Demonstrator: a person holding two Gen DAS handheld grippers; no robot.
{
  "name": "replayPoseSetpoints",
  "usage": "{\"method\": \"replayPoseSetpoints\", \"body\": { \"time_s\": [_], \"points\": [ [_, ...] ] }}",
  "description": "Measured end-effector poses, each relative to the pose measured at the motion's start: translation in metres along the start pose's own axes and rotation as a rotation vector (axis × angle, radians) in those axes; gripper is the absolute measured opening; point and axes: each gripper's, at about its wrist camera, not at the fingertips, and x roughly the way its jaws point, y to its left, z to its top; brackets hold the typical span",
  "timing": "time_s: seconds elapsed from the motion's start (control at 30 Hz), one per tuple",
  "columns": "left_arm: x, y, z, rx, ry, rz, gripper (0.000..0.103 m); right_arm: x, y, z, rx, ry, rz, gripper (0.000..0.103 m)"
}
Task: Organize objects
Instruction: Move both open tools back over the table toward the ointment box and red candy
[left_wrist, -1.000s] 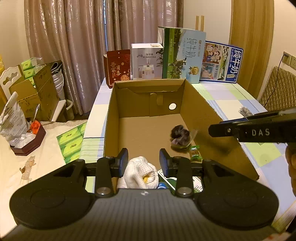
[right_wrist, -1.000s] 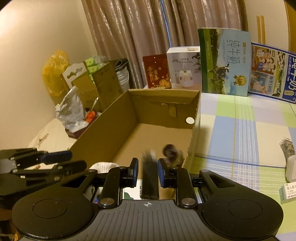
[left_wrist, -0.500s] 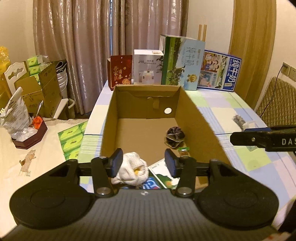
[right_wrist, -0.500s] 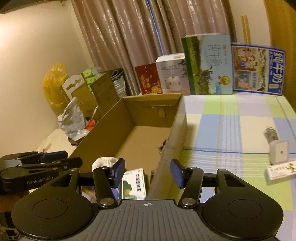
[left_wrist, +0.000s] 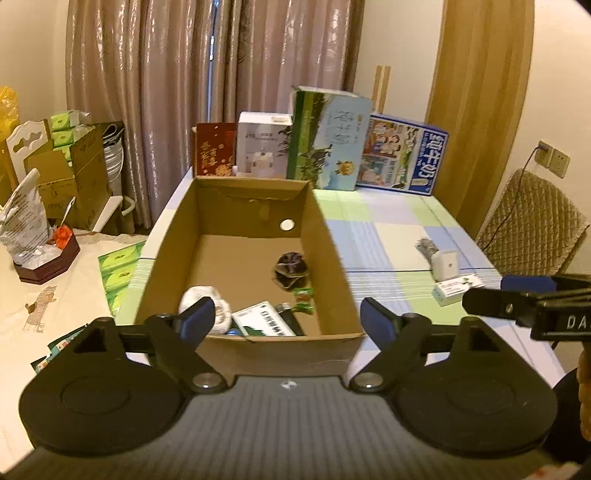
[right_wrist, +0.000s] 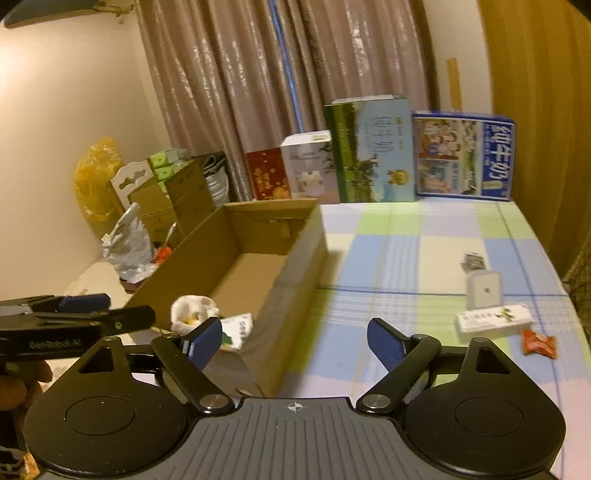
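Observation:
An open cardboard box (left_wrist: 334, 254) (right_wrist: 291, 266) stands on the checked tablecloth. Inside lie a white cloth bundle (left_wrist: 201, 297) (right_wrist: 192, 308), a dark scrunchie (left_wrist: 290, 267), a green candy (left_wrist: 303, 297), a green-and-white carton (left_wrist: 264, 323) (right_wrist: 236, 326) and a black object (left_wrist: 290, 319). My left gripper (left_wrist: 286, 319) is open, held just before the box's near wall. My right gripper (right_wrist: 295, 341) is open and empty, over the box's right wall. On the cloth to the right lie a white square device (right_wrist: 484, 290) (left_wrist: 445, 264), a small white-green box (right_wrist: 493, 319) (left_wrist: 458, 286), a red sachet (right_wrist: 537, 341) and a crinkled grey wrapper (right_wrist: 472, 260) (left_wrist: 424, 245).
Tall milk cartons and gift boxes (left_wrist: 328, 151) (right_wrist: 373, 158) line the table's far edge before the curtain. A padded chair (left_wrist: 532, 225) stands right of the table. Left of it are green tissue packs (left_wrist: 118, 266), stacked cartons (left_wrist: 70, 177) and a dark tray (left_wrist: 44, 258).
The right gripper let a dark object go into the box, opened wide and drew back to the right. The left gripper pulled back out of the box and opened wider.

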Motion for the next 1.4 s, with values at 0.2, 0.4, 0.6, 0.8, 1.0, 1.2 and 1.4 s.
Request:
{"method": "replayPoseSetpoints", "body": {
  "time_s": [0.2,0.4,0.6,0.8,1.0,1.2,1.4],
  "points": [
    [-0.008,-0.027,0.003,0.014,-0.023,-0.032,0.098,-0.029,-0.021,-0.006,0.03,-0.015,-0.052,0.09],
    [-0.005,-0.052,0.005,0.038,-0.032,-0.067,0.102,-0.05,-0.042,-0.007,0.047,-0.034,-0.093,0.093],
    [0.0,-0.075,0.006,0.058,-0.034,-0.091,0.102,-0.061,-0.07,-0.014,0.079,-0.041,-0.138,0.096],
    [0.013,-0.103,0.004,0.094,-0.028,-0.138,0.102,-0.069,-0.107,-0.027,0.129,-0.036,-0.209,0.097],
    [0.04,-0.137,0.0,0.137,-0.007,-0.194,0.102,-0.073,-0.153,-0.044,0.173,-0.016,-0.29,0.097],
    [0.082,-0.173,-0.004,0.193,0.022,-0.233,0.102,-0.065,-0.194,-0.053,0.178,0.004,-0.35,0.097],
    [0.125,-0.2,-0.011,0.254,0.054,-0.272,0.102,-0.04,-0.224,-0.054,0.121,0.036,-0.365,0.097]
  ]
}}
